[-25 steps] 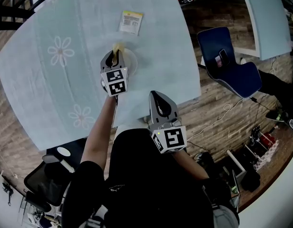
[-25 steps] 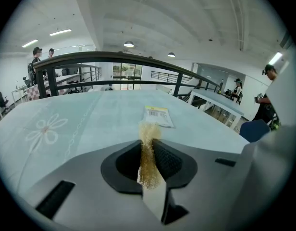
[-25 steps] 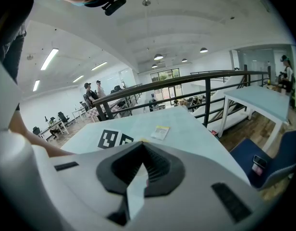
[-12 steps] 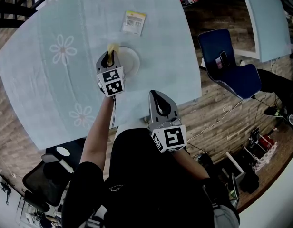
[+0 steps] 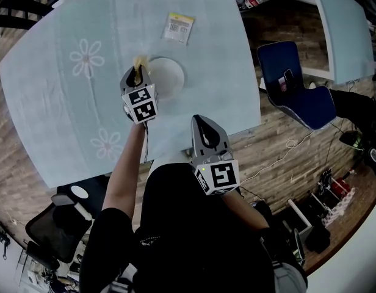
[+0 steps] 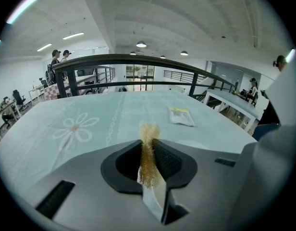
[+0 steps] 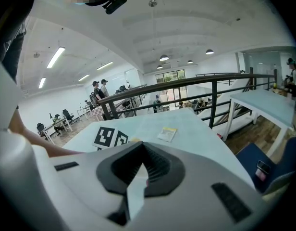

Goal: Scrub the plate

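Plate (image 5: 168,77) lies mid-table, with bare cloth open on every side. My left gripper (image 5: 137,72) clamps a golden scrubber (image 5: 139,61) at the plate's left rim. My right gripper (image 5: 202,124), jaws together and empty, hangs nearer me than the plate, over the edge of the table (image 5: 54,102).

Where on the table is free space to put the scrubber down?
Bare: the tablecloth left of the plate, around both printed flowers, and the strip right of the plate. Crowded: the middle, with plate, packet, left gripper and scrubber.
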A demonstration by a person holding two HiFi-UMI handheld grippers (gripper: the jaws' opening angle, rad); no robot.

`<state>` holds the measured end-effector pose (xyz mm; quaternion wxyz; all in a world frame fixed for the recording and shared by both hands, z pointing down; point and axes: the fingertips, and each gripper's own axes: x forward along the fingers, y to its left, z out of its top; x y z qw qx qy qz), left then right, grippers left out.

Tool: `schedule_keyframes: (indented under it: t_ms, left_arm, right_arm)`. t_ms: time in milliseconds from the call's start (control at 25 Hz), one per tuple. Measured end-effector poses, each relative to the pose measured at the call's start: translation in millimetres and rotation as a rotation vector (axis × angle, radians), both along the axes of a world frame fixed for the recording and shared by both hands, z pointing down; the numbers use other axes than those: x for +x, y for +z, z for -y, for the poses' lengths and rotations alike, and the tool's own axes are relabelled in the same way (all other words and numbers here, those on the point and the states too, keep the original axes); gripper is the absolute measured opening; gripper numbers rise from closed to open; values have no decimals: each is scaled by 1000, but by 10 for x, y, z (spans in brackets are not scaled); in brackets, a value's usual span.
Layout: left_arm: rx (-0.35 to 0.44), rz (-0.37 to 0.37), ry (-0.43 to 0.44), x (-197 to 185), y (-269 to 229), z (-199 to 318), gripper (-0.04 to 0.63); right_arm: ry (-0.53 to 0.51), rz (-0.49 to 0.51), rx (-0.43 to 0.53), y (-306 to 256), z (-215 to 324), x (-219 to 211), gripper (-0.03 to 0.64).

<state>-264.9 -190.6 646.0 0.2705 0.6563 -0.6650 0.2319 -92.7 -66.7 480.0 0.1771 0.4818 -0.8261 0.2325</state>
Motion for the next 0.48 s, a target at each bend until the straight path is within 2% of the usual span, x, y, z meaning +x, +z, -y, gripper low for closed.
schedule_keyframes:
  t_ms: [280,480]
  left_arm:
    - [13,18,-38,-180,-56,-112,71]
    - [23,4,-47,-196,-117,-201,71]
  right_arm:
    - [-9,1,14,-51,-60,-25,9]
    - [-6,4,20,-71,-115,-30,9]
